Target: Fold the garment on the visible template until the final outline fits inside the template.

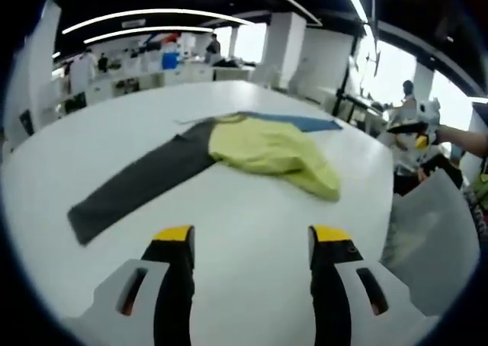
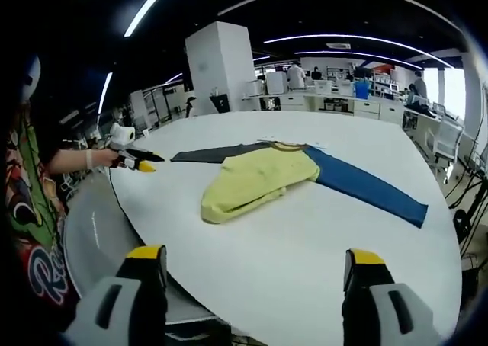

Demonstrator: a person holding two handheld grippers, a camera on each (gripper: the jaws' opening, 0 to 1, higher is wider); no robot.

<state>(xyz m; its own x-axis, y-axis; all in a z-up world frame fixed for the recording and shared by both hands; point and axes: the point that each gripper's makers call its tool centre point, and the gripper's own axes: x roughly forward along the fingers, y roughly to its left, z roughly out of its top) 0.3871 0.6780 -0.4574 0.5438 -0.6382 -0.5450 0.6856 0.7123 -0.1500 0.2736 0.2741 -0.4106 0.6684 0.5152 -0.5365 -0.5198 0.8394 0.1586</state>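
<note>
Garment [image 1: 259,148] lies flat on the white bench [image 1: 252,232], near the middle: yellow-green body bunched and partly folded over itself, one dark grey sleeve [image 1: 137,182] stretched out one way, one blue sleeve [image 2: 366,186] stretched the other way. In the left gripper view the grey sleeve runs toward the near left and a strip of blue shows behind the yellow body. In the right gripper view the blue sleeve runs right toward the bench edge, grey sleeve goes off left behind the body. Left gripper [image 1: 252,243] hovers over bare bench short of the garment, jaws wide apart, nothing between them. Right gripper [image 2: 255,266] sits at the bench edge, jaws spread wide, holding nothing, well apart from the garment. Template outline: cannot tell. Person's patterned sleeve [image 2: 30,209] at left of the right gripper view.
</note>
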